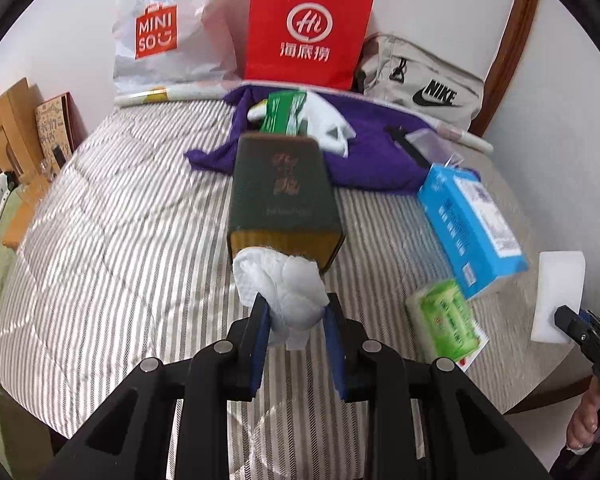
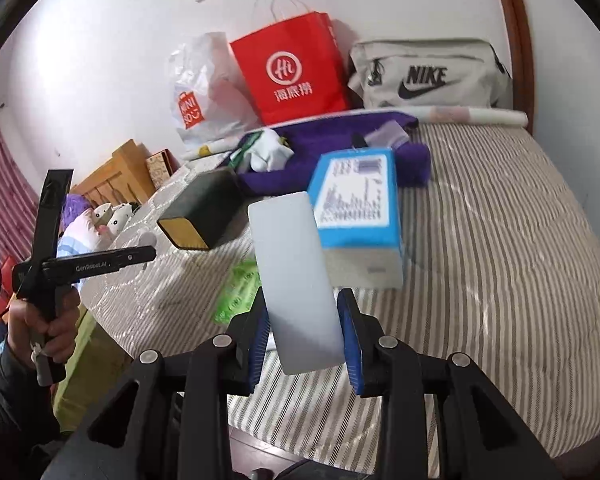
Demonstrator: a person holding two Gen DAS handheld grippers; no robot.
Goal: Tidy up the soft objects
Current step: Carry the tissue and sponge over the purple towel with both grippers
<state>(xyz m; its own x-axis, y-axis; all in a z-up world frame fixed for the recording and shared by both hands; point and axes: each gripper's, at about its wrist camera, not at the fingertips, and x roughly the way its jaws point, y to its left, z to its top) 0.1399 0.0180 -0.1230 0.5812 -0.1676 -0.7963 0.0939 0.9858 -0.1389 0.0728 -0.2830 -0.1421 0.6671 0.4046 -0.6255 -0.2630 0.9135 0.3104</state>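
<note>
White tissue (image 1: 288,292) pinched by left tongs (image 1: 296,312), drawn from end of dark green tissue box (image 1: 284,196) lying on striped bed (image 1: 120,240). White foam block (image 2: 296,280) clamped upright-tilted in right tongs (image 2: 304,332), held above bed near blue box (image 2: 356,200). Green tissue pack (image 1: 444,320) lies beside blue box.

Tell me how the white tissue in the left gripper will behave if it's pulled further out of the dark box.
The tissue looks crumpled and limp, so it will likely flop. It is probably very light and could tear, being thin. The dark box may lift or tip with it, since the left gripper pinches only the tissue.
</note>
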